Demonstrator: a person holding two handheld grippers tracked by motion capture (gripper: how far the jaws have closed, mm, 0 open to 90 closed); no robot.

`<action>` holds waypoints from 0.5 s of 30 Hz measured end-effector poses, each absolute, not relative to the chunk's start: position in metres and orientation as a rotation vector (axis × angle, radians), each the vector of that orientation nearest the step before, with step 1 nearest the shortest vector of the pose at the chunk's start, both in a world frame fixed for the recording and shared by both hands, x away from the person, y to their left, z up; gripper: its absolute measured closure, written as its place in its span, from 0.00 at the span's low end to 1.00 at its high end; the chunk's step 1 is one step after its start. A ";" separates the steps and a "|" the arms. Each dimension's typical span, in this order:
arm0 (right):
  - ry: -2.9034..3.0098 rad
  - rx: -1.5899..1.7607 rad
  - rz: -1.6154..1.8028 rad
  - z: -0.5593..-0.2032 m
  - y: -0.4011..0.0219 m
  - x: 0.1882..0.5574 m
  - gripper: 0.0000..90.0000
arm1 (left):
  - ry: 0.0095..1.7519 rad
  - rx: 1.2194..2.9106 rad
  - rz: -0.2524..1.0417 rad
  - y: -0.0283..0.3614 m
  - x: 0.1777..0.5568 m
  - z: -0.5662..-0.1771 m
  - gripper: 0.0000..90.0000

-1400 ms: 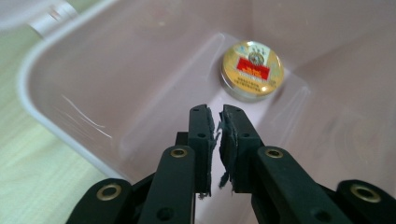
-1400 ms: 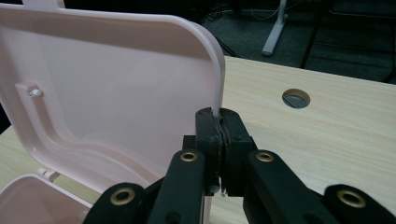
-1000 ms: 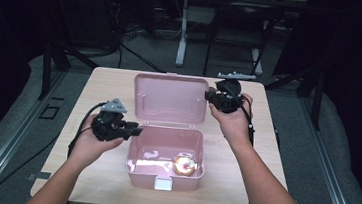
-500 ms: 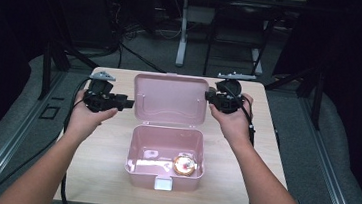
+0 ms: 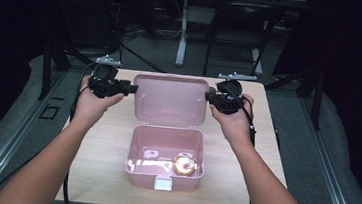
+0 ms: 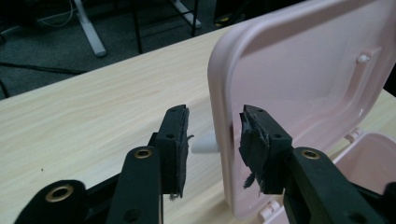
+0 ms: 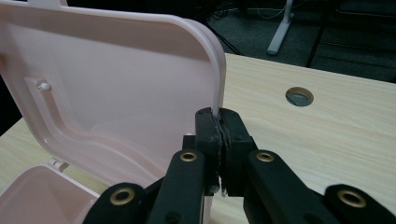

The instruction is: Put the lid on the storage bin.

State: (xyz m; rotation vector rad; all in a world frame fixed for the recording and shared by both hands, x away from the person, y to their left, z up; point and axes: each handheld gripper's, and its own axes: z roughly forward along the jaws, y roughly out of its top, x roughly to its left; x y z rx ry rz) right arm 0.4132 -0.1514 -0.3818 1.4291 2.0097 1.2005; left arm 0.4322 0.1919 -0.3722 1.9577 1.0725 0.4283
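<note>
Between the parted jaws of the left gripper [image 6: 212,149], just opening: left edge of raised lid [image 5: 171,100], unpinched; right gripper [image 7: 219,154] jaws clamped on its right edge; step, judged: lowering lid onto box [image 5: 141,143] on worktop [image 5: 101,175]; next, left closes.

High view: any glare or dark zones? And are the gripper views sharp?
High view: glare on the box floor and the gold round item; surroundings beyond the table nearly black. Left gripper view: lid evenly lit, jaws close to the lens slightly soft. Right gripper view: lid edge sharp where the right gripper clamps it, far table mildly soft.
</note>
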 end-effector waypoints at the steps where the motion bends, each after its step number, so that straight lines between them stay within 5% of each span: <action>1: 2.010 1.429 1.200 -0.382 -0.151 0.413 0.97 | 1.070 1.957 0.431 0.191 0.433 -0.371 0.69; 15: 2.010 1.418 1.206 -0.381 -0.152 0.411 0.97 | 1.055 1.935 0.488 0.180 0.440 -0.363 0.89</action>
